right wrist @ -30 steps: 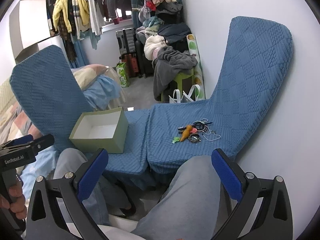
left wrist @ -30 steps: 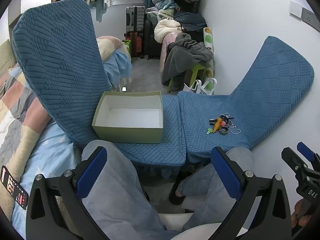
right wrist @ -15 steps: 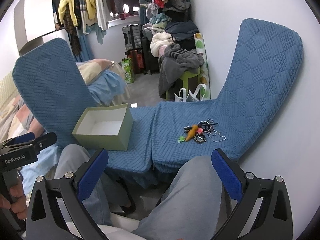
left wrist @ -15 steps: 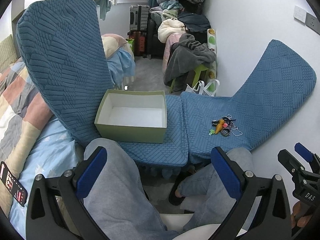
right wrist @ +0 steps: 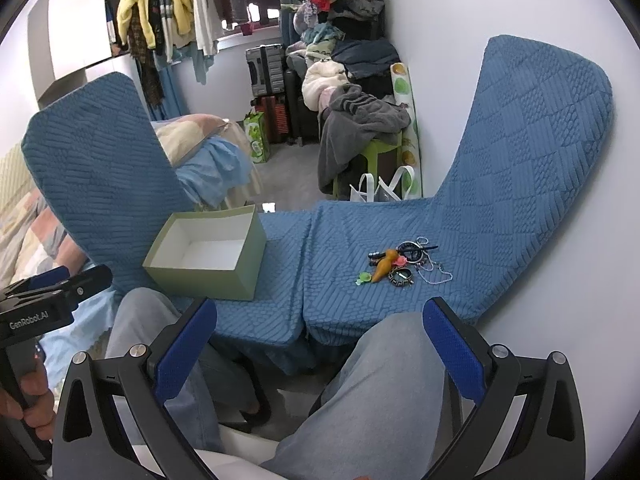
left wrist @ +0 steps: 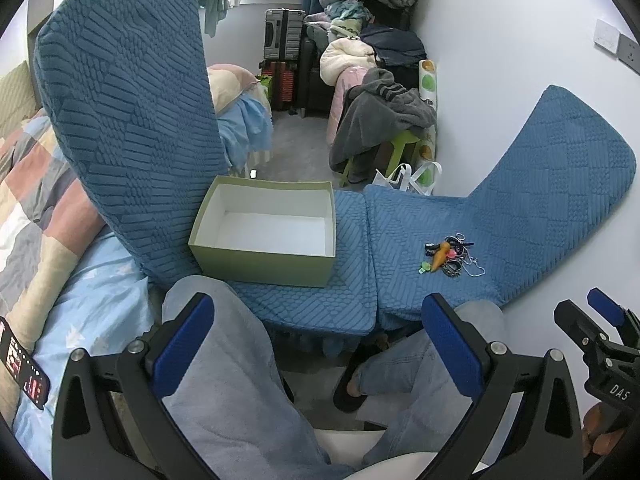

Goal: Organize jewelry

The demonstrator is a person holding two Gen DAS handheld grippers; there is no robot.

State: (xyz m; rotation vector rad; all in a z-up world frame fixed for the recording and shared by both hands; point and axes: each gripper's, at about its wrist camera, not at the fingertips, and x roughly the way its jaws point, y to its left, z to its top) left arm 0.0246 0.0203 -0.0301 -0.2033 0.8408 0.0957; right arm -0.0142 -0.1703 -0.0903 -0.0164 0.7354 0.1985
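A small heap of jewelry (left wrist: pixel 450 258) (right wrist: pixel 400 265), with an orange carrot-shaped piece, dark rings and a thin chain, lies on the right blue cushion (left wrist: pixel 404 240) (right wrist: pixel 360 240). An olive-green box (left wrist: pixel 266 230) (right wrist: pixel 208 254) with a white inside stands on the left blue cushion, nothing in it. My left gripper (left wrist: pixel 318 344) is open, held low over a person's jeans-clad knees, well short of the box. My right gripper (right wrist: pixel 320 344) is open too, above the right knee, short of the jewelry.
Two blue padded backrests (left wrist: pixel 132 120) (right wrist: pixel 532 140) rise left and right of the cushions. A bed with a patchwork quilt (left wrist: pixel 36 184) is at the left, a white wall (left wrist: pixel 500 40) at the right. Clothes, a suitcase (left wrist: pixel 282 34) and a green stool (right wrist: pixel 376 160) crowd the far floor.
Both wrist views have tilted slightly upward, so the box and jewelry sit a little lower in frame. Both grippers stay open and hold nothing.
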